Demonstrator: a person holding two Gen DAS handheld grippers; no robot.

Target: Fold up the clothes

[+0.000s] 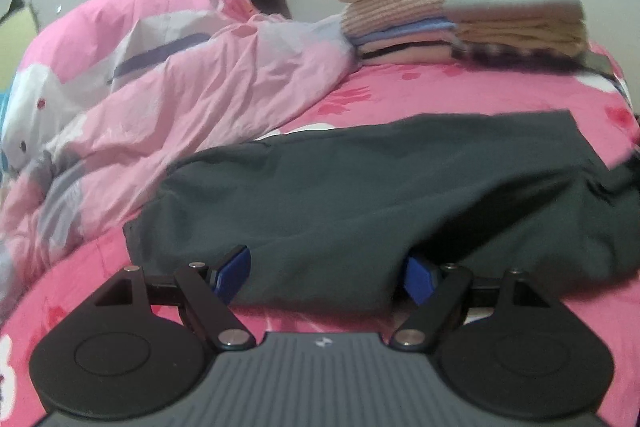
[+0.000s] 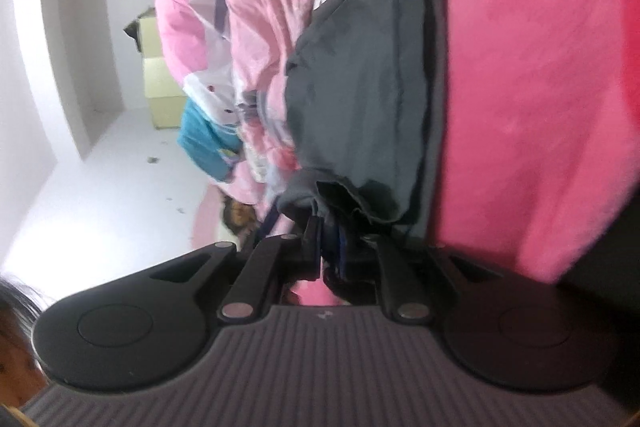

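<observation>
While the dark gray pants (image 1: 360,187) lie flat on the pink bed (image 1: 400,87), my left tongs (image 1: 326,273) are wide apart around their near edge, and my right tongs (image 2: 340,247) are pinched tight on one end.

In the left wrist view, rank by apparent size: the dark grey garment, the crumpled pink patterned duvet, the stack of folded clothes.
1. Crumpled pink patterned duvet and dark grey garment: they look about alike, and the garment lies nearer the camera, so no ranking between them.
2. Stack of folded clothes: smallest, though farthest away.
</observation>
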